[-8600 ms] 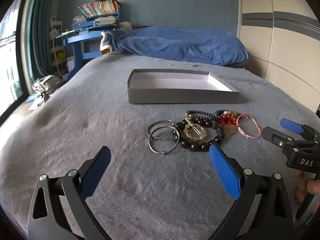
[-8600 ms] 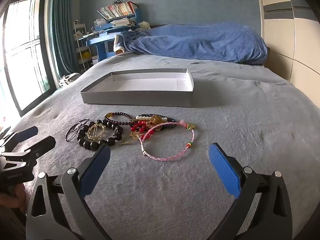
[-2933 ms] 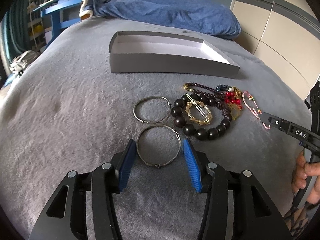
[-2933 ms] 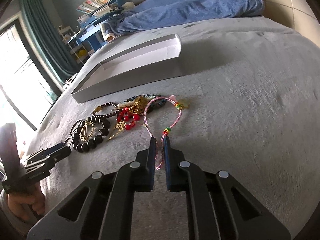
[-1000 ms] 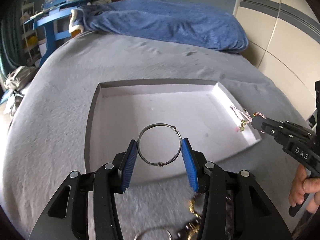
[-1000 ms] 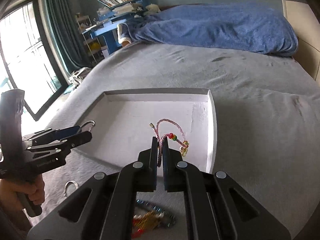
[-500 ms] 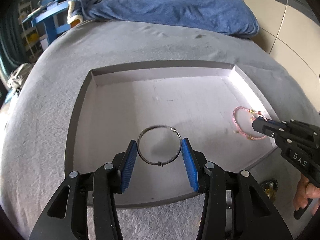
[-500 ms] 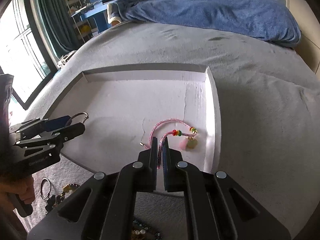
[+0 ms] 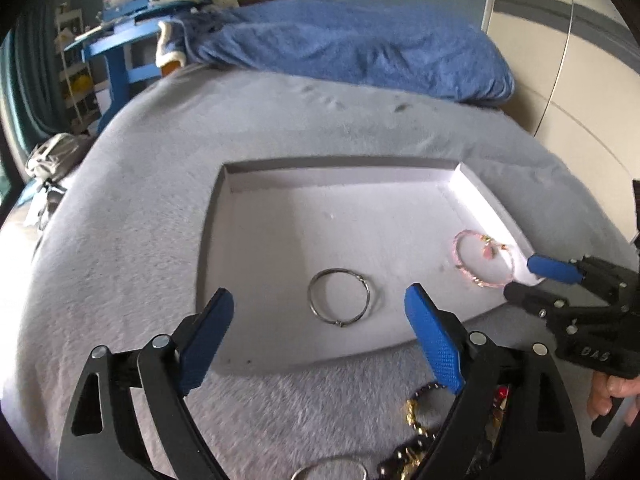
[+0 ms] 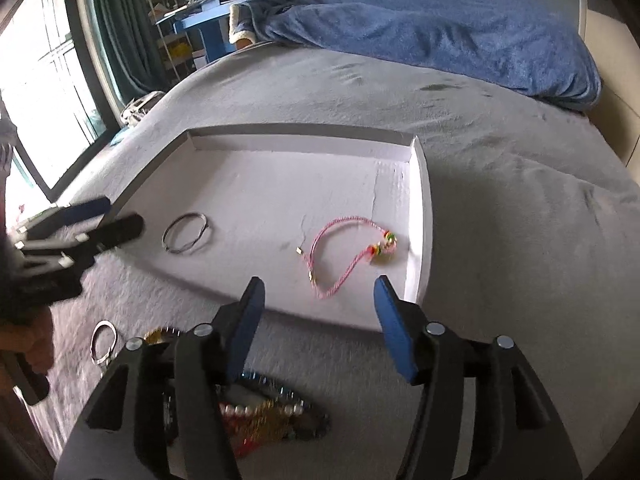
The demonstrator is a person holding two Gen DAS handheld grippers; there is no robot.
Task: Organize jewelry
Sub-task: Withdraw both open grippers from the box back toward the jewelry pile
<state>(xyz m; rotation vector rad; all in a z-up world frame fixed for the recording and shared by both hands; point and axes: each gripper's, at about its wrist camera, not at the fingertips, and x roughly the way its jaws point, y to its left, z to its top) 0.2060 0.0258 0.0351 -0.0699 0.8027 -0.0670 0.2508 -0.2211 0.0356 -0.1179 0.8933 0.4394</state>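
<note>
At the far left, a window and teal curtains (image 10: 120,32) are seen, with a blue desk (image 9: 120,52) stacked with books behind the bed. The bed (image 9: 140,208) is covered by a grey blanket, and a shallow grey tray (image 9: 208,240) with a white floor is set on it. The left gripper (image 9: 316,336) is held over the tray's near edge; its blue fingers (image 9: 206,340) are spread wide and are opening, with nothing pinched between them. Just beyond them, a silver bangle (image 9: 339,296) is laid flat on the tray floor, clear of both fingers. Further right, a pink cord bracelet (image 10: 344,252) with small coloured beads is laid on the tray floor near the right wall, touching neither gripper. The right gripper (image 10: 320,312) is held above the tray's near right corner; its fingers (image 10: 394,332) are parted and are opening, and nothing is gripped by them. On the blanket in front of the tray, a heap of remaining jewelry (image 10: 264,420) is seen, partly hidden by the gripper bodies, and a second silver ring (image 10: 103,340) lies beside it. A rumpled blue duvet (image 10: 440,28) is piled at the head of the bed, and a cream panelled wall (image 9: 580,80) is seen at the far right.
</note>
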